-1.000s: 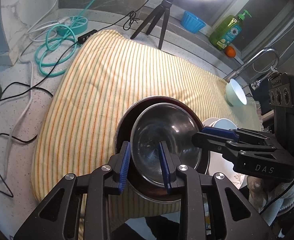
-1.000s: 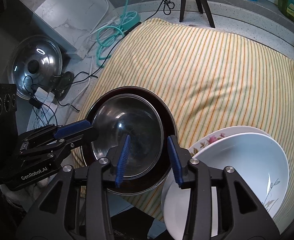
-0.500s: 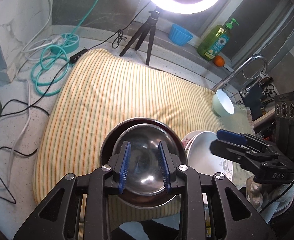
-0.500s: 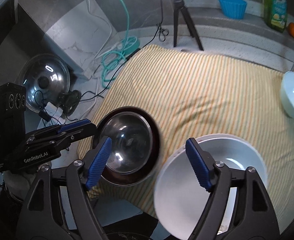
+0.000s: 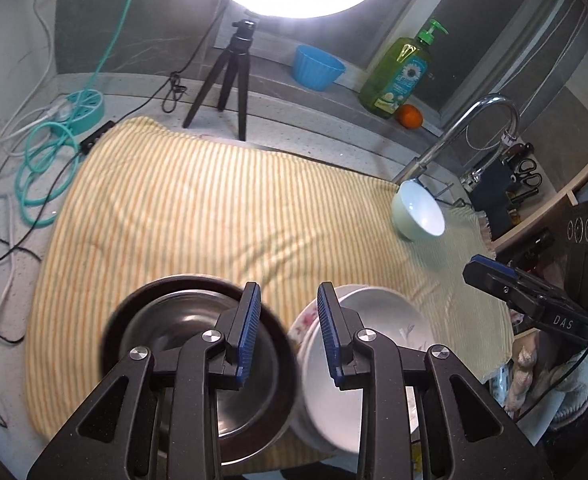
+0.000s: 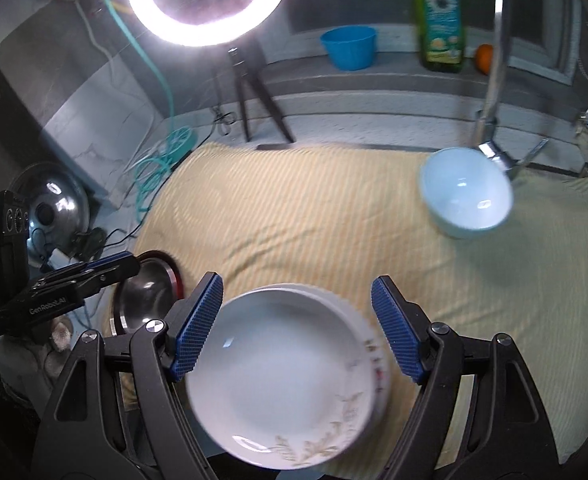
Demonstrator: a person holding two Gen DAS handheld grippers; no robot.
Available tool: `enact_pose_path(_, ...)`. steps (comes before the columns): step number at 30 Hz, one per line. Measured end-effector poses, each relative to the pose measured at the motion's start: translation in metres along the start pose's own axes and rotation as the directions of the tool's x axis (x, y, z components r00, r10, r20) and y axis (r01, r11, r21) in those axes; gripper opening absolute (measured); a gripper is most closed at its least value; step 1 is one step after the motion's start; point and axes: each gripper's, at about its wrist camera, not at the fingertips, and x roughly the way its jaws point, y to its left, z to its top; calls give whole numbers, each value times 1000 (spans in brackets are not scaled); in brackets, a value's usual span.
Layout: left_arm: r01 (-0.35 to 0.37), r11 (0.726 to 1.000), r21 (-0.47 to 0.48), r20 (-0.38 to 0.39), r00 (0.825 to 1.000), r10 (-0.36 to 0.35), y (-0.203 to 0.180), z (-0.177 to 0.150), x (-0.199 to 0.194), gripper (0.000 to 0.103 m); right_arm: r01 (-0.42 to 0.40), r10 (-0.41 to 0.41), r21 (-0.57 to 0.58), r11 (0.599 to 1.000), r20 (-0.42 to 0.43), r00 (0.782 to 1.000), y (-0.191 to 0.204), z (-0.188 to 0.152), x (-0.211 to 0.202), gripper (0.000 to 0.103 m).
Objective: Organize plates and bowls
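A steel bowl [image 5: 198,344] sits inside a dark plate [image 5: 134,312] at the near left of the striped towel [image 5: 214,208]. Beside it on the right, a white plate [image 5: 377,320] rests on a floral plate [image 5: 305,320]. A pale blue bowl [image 5: 417,212] stands alone at the far right by the faucet. My left gripper [image 5: 290,332] hovers over the gap between the two stacks, its jaws narrowly apart and holding nothing. My right gripper [image 6: 297,320] is open wide above the white plate [image 6: 286,380], not touching it. The steel bowl [image 6: 146,296] shows partly behind the left gripper [image 6: 122,264].
A ring light tripod [image 5: 230,80] stands at the towel's far edge. On the ledge behind are a blue cup [image 5: 317,66], a soap bottle [image 5: 401,76] and an orange [image 5: 410,115]. The faucet [image 5: 473,120] arches at the right. Teal cable [image 5: 42,160] and a pot lid [image 6: 50,208] lie left.
Both grippers pulled back and rose. The right one opened wide and shifted from the steel bowl to over the white plate. The left drifted right, off the steel bowl.
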Motion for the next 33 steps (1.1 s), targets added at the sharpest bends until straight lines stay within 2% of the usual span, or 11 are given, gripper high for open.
enact_pose_path(2,2,1000,4,19,1000,-2,-10,4,5,30,20,-20,19,1000,22,1000,-20,2,-7,79)
enact_pose_path(4,12,1000,4,34,999,-12,-21,8,11,43,26,-28,43,999,48,998,-37,4,-13,80)
enact_pose_path(5,22,1000,5,34,999,-22,-28,10,16,44,32,-35,54,998,60,998,-48,5,-15,82)
enact_pose_path(6,25,1000,9,30,999,-26,-33,13,20,44,38,-42,59,998,68,997,-55,6,-17,84)
enact_pose_path(13,14,999,51,-3,1000,-14,-77,23,58,44,117,-118,15,993,88,989,-99,15,-22,85)
enact_pose_path(18,16,999,40,-34,999,-14,-96,29,89,44,190,-191,28,981,47,981,-133,23,-17,87)
enact_pose_path(24,29,999,30,-56,998,-27,-118,40,121,44,178,-182,60,982,61,981,-169,32,-15,86)
enact_pose_path(25,32,999,26,-58,998,-30,-121,42,126,43,177,-180,60,982,60,982,-173,34,-12,84)
enact_pose_path(30,47,999,28,-74,996,-44,-136,53,151,33,143,-146,74,987,31,989,-191,44,3,62)
enact_pose_path(33,60,998,7,-91,994,-59,-141,59,166,24,112,-113,93,989,6,994,-199,46,15,55)
